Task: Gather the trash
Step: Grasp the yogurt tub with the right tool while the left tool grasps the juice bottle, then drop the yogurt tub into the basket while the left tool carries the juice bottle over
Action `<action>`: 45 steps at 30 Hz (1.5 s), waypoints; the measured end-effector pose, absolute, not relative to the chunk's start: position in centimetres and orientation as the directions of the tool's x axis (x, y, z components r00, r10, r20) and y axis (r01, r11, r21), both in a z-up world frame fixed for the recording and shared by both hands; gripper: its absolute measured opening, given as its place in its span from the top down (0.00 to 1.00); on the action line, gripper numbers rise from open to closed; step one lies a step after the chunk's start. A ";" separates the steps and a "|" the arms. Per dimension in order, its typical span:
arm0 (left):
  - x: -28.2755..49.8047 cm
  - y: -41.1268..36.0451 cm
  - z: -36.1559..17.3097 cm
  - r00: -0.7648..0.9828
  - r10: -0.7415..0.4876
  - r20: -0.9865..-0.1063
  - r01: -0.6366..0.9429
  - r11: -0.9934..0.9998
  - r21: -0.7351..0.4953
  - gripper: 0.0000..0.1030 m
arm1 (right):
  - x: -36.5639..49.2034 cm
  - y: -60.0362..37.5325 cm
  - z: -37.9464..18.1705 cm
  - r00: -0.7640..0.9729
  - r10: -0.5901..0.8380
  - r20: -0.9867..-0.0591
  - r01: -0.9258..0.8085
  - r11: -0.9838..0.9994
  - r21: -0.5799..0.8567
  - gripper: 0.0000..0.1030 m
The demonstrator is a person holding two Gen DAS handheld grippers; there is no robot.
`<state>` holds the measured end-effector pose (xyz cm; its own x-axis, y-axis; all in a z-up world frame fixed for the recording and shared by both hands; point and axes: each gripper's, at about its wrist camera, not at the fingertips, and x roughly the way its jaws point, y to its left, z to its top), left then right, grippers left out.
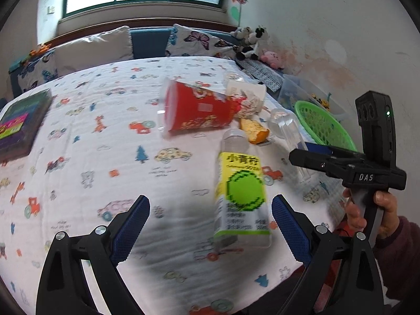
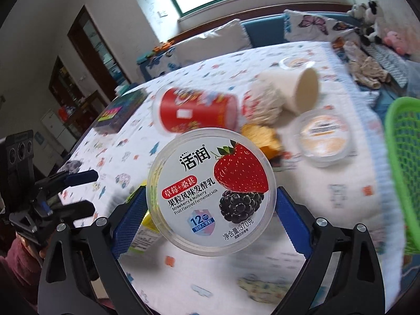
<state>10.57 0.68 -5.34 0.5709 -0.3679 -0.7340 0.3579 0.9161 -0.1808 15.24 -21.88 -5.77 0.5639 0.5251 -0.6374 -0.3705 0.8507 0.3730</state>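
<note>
Trash items: seven counted on the desk [image 1: 78,173] — one yogurt tub, one bottle, one red cup, one white cup, one orange peel, one crumpled wad and one flat clear lid.
Right tongs [image 2: 210,218]: blue pads pinching the strawberry-and-mulberry yogurt tub [image 2: 211,193] from both sides, its printed lid facing the camera, raised above the cloth.
Left tongs [image 1: 210,231]: spread wide with nothing between the pads, hovering over the near desk edge.
Right hand [image 1: 372,210]: wrapped around the black handle of its tool at the right desk edge, dark red sleeve showing behind it.
Bottle [image 1: 242,194]: one clear bottle with a yellow-green label, lying just ahead of the left tongs, cap end pointing away.
Orange peel [image 1: 253,130]: one piece beyond the bottle.
Red cup [image 1: 197,107]: one, on its side mid-desk, beside the crumpled wad [image 2: 263,103].
White cup [image 2: 294,89]: one, tipped over, mouth toward the right.
Clear lid [image 2: 324,137]: one, flat near the basket.
Green basket [image 1: 319,123]: one at the right desk edge; contents cannot be told.
Dark box [image 1: 21,123]: one at the far left.
</note>
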 end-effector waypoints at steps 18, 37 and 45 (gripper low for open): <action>18.3 -7.8 -8.5 0.423 -0.264 -0.867 0.420 0.905 -0.070 0.23 | 13.8 -29.1 -4.0 0.664 0.418 -0.620 -0.240 0.905 0.352 0.10; 17.9 -7.5 -6.4 0.433 -0.344 -0.833 0.418 0.896 -0.152 0.49 | 13.5 -34.0 -4.6 0.705 0.304 -0.641 -0.121 0.942 0.314 0.10; 16.1 -9.0 -0.3 0.541 -0.463 -0.702 0.496 0.850 -0.179 0.49 | 14.0 -38.9 -5.0 0.721 0.196 -0.664 -0.004 0.960 0.279 0.09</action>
<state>16.12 -9.00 -0.25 0.5407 -0.4635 -0.7021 0.4958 0.8498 -0.1792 14.04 -38.91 -5.03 0.7213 0.1960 -0.6644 -0.0035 0.9602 0.2794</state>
